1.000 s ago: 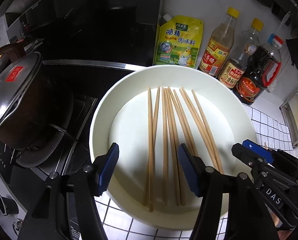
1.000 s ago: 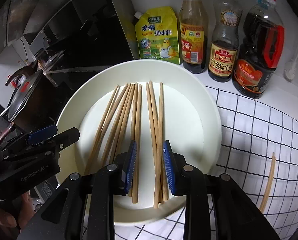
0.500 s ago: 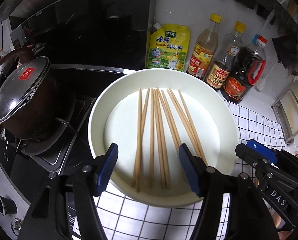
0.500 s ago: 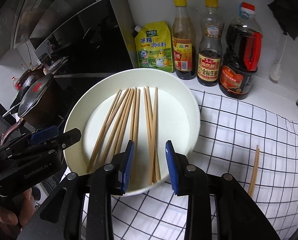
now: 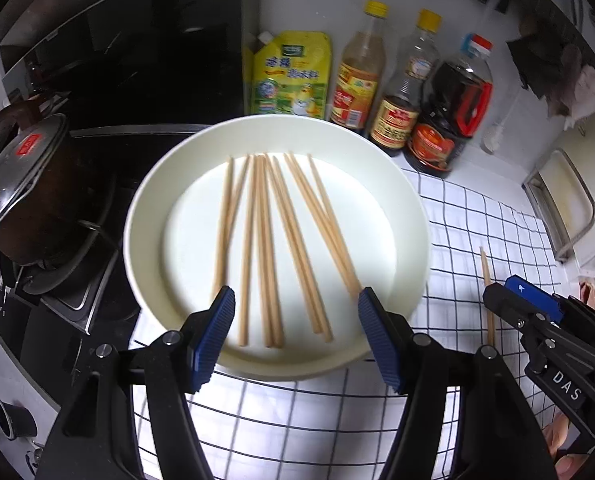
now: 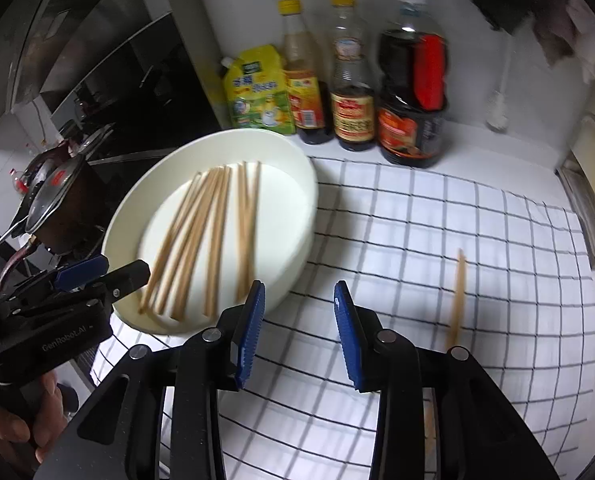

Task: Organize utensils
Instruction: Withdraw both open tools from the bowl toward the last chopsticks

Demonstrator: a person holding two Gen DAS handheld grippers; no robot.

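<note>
Several wooden chopsticks [image 5: 273, 240] lie side by side in a round white dish [image 5: 145, 208]. In the right wrist view the same chopsticks [image 6: 201, 236] rest in the dish [image 6: 305, 200] at the left. One loose chopstick [image 6: 457, 292] lies on the checked cloth, right of the dish; it also shows as a chopstick [image 5: 486, 280] in the left wrist view. My left gripper [image 5: 293, 320] hangs open over the dish's near rim with nothing between its pads. My right gripper [image 6: 299, 320] is over the cloth just right of the dish, its jaws opening and empty.
A yellow seasoning pouch [image 5: 291, 76] and three sauce bottles [image 5: 397, 80] stand behind the dish against the wall. A lidded dark pot [image 5: 21, 184] sits on the stove at left. A metal tray [image 5: 561, 200] lies at the right edge. A white checked cloth [image 6: 437, 240] covers the counter.
Both grippers have drawn back from the dish, the right one also shifting right over the cloth. The right jaws have widened. The chopsticks in the dish lie as before.
</note>
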